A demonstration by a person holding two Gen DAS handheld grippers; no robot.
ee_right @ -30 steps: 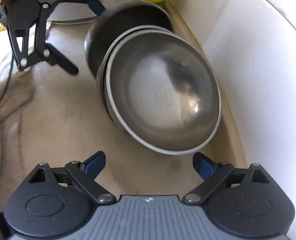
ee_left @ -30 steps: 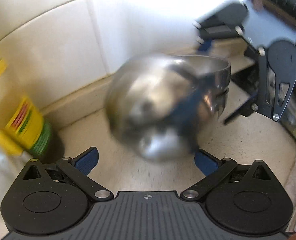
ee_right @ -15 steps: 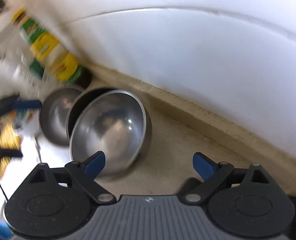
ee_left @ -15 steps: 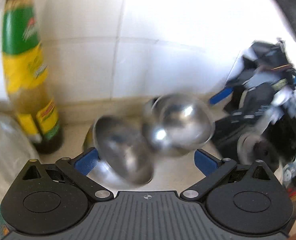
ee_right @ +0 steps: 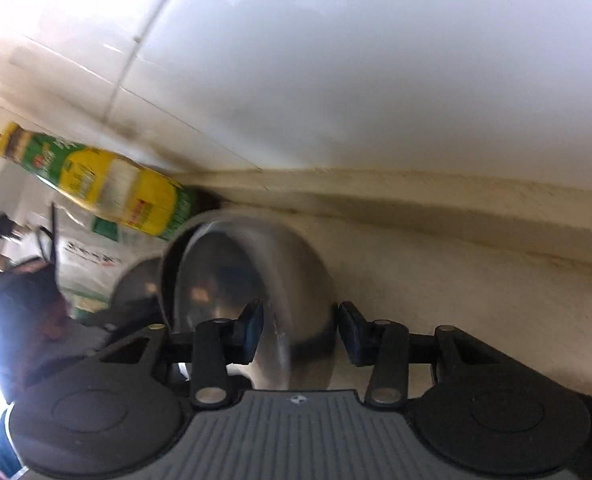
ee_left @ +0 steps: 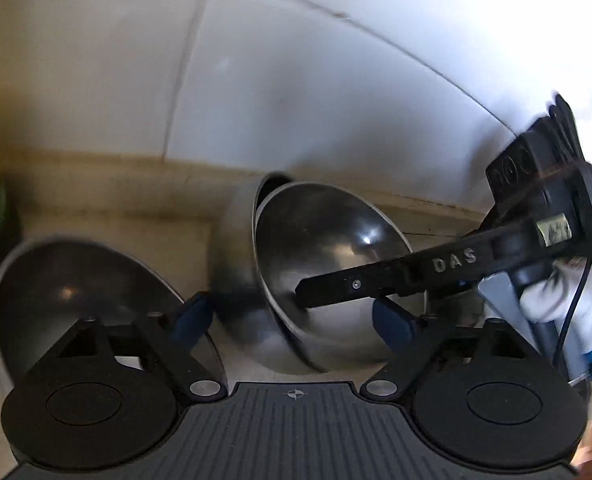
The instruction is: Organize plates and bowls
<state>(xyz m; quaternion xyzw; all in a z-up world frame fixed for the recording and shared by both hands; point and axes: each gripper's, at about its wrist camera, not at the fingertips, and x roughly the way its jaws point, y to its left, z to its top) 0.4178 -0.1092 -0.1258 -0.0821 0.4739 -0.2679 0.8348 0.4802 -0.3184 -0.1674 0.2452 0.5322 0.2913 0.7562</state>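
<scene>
The right gripper [ee_right: 299, 330] is closing over the rim of the tilted nested bowls [ee_left: 335, 264], pads not yet pressing. The left gripper [ee_left: 292, 322], spread but narrowing, holds nothing beside a third bowl [ee_left: 68, 296]. The next move likely needs a firm pinch, then lifting clear of the wall [ee_left: 296, 80] and bottle [ee_right: 108, 184].

I count three steel bowls on my feeds: one lone bowl [ee_left: 76, 292] at the left, and a nested pair tipped on edge, the inner bowl [ee_left: 327, 264] sitting inside the outer bowl [ee_left: 236, 248]. One yellow-and-green bottle [ee_right: 108, 184] stands by the wall. Two hand-held grippers show: the left hand-held gripper [ee_left: 292, 320] and the right hand-held gripper [ee_right: 299, 330]. I see no plates from here.
</scene>
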